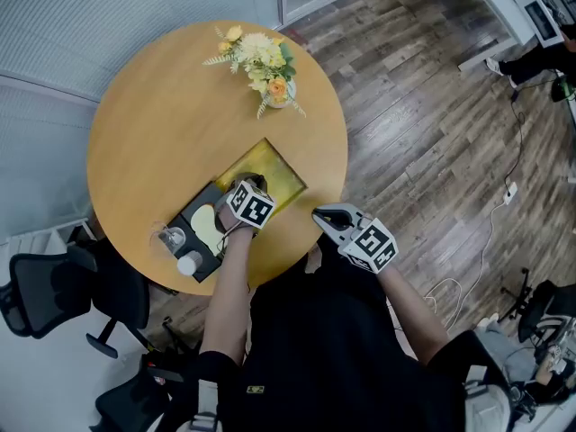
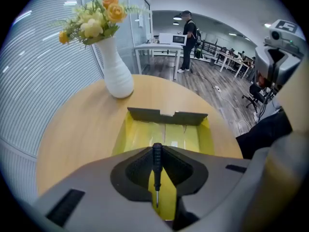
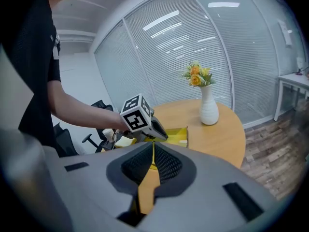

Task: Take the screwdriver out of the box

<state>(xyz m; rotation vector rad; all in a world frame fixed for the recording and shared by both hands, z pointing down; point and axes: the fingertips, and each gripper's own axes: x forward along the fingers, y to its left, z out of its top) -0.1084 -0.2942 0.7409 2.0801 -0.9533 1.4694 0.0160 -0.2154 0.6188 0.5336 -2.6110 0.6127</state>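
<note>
Nearest, at the near right edge of the table (image 1: 153, 124), the right gripper (image 3: 153, 146) is held with its jaws pressed together; nothing is seen between them.

Further in, over the near half of the table, the left gripper (image 2: 157, 146) is pointed steeply down above the open yellow box (image 2: 123, 134). Its jaws are pinched on the screwdriver (image 2: 156, 163), which is gripped at the top of its black handle, the thin metal shaft running back between the jaws. The screwdriver is thus held over the box's inside, apart from the floor of the box; whether it is already above the rim cannot be told.

The tool is judged to be light and stiff, with little risk of breakage. Its handle looks ribbed, so a fair grip is offered there, while the bare shaft would be slippery and too thin for the pads. A hold lower on the handle would be steadier, since a slim tool pinched near one end can swivel.

Beside the box, at the near left edge, a black tray (image 1: 191, 212) with a few small items is laid. At the far edge a white vase (image 2: 117, 76) of yellow and orange flowers (image 2: 94, 21) is stood.

No brand or label can be read; a pale slip inside the box is too small, and only square markers are carried on the gripper cubes.
</note>
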